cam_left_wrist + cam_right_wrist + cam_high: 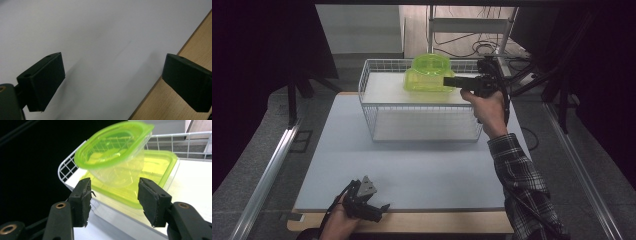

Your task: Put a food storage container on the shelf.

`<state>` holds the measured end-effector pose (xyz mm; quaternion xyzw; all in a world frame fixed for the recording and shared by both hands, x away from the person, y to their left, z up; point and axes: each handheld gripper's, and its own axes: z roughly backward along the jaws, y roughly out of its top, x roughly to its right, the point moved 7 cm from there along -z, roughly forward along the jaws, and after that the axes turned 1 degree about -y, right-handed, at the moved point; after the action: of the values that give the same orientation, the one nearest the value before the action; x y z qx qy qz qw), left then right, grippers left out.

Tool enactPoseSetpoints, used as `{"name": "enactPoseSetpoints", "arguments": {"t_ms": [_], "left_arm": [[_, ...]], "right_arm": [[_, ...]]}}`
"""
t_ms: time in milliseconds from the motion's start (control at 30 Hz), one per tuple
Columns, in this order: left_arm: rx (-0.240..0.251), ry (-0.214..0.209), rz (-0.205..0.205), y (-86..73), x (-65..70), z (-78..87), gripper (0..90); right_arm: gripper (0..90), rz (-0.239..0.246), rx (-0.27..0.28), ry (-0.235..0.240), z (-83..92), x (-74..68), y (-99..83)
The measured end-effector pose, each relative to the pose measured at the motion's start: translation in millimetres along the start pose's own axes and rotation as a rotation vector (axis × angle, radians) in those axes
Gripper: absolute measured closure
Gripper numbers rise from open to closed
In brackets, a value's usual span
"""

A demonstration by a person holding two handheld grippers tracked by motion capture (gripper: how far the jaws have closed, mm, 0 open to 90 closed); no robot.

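Right gripper point(113, 200) is held out over the top shelf of a white wire rack point(422, 122), its jaws spread apart with nothing between them. Just ahead of the jaws sits a small clear tub with a lime-green lid point(115, 147), tilted, resting on top of a larger flat container with a green lid point(155, 167). The tub's clear body lies beyond the gap between the jaw pads, apart from both. In the high view the right gripper point(452, 81) reaches in from the right side of the rack, its tip at the edge of the stacked green containers point(428, 72), which stand at the back of the shelf.

Left gripper point(379, 207) is low at the near edge of the table point(412, 170), well apart from the rack. Its jaws are wide open and hold nothing; through its own camera the left gripper point(113, 82) looks down on the pale grey mat and the wooden table edge point(180, 100).
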<state>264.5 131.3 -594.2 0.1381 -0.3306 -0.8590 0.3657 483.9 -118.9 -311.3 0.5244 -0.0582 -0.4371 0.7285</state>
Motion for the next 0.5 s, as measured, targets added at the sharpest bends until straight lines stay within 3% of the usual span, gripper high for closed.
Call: {"name": "enactPoseSetpoints", "arguments": {"t_ms": [167,500], "left_arm": [[0.01,-0.007,0.011,0.8,-0.8,1.4,4.0],[0.008,-0.007,0.01,0.7,-1.2,1.4,4.1]], "right_arm": [[41.3,0.042,-0.029,-0.004,-4.1,-1.7,-13.0],[37.8,0.073,-0.058,0.0,-8.4,-1.0,-31.2]]}}
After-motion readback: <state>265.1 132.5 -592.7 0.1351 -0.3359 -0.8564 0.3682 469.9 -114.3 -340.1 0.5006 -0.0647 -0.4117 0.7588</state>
